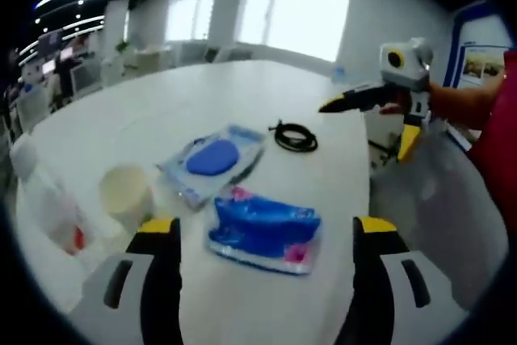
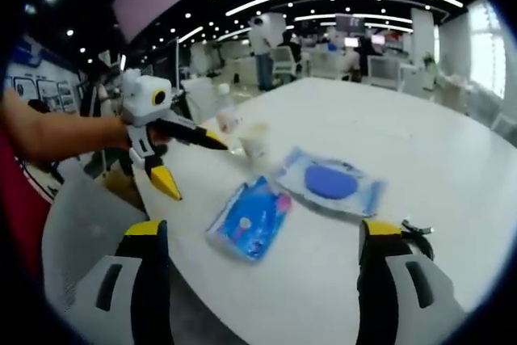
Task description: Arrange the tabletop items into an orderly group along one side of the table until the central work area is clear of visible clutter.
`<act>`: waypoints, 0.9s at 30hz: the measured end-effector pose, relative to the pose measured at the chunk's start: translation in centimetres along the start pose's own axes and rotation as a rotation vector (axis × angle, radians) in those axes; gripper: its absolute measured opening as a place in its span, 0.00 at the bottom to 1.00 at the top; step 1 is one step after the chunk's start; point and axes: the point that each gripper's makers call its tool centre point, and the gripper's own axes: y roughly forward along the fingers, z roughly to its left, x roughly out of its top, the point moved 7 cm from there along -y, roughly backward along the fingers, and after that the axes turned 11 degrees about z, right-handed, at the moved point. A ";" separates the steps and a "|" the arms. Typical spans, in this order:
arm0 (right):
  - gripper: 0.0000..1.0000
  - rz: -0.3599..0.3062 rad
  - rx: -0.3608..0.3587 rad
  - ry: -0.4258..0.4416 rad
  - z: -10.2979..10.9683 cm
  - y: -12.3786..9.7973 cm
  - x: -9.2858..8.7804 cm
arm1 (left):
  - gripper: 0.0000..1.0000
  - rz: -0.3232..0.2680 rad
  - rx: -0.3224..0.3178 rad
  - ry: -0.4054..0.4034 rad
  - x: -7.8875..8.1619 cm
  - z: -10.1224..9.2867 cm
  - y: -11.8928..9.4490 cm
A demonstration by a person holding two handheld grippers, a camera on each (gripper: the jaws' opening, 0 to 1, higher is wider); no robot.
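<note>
We see a wide white tabletop (image 1: pixel 202 90) filling the middle of the left gripper view, and the same tabletop (image 2: pixel 420 159) sweeping across the right gripper view. In the left gripper view, the left hand-held gripper (image 1: pixel 266 236) rises from the bottom edge with its yellow-tipped jaws spread wide and nothing between them; in the right gripper view it shows as the left hand-held gripper (image 2: pixel 190 163) at the left of the frame, jaws likewise parted, hanging over the tabletop's edge. The right hand-held gripper (image 2: pixel 258 236) also stands with its jaws spread and empty at the bottom of its own view, and it shows at the upper right of the left gripper view (image 1: pixel 371 127), open beside the tabletop's rim. On the tabletop, lower centre of the left gripper view, lies a blue packet with pink corners (image 1: pixel 264 233), between the left jaws. Just above it and to the left lies a clear pouch holding a blue oval (image 1: pixel 212 159). At the left stand a clear bottle (image 1: pixel 44 199) and a pale cup (image 1: pixel 127 193), near each other. Right of the pouch lies a small black coiled cable (image 1: pixel 294 136).
</note>
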 end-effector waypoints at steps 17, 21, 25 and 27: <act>0.95 0.008 -0.095 0.154 4.1 -0.8 -1.3 | 0.56 0.066 -0.075 0.078 -0.9 4.3 4.8; 0.94 0.013 -0.101 0.187 4.8 -0.4 -1.6 | 0.50 0.075 -0.081 0.095 -0.9 4.6 5.6; 0.93 0.024 -0.103 0.198 5.2 0.0 -1.8 | 0.42 0.074 -0.076 0.106 -0.9 5.0 6.0; 0.92 0.031 -0.105 0.205 5.3 0.3 -1.8 | 0.38 0.081 -0.073 0.106 -1.1 4.9 6.2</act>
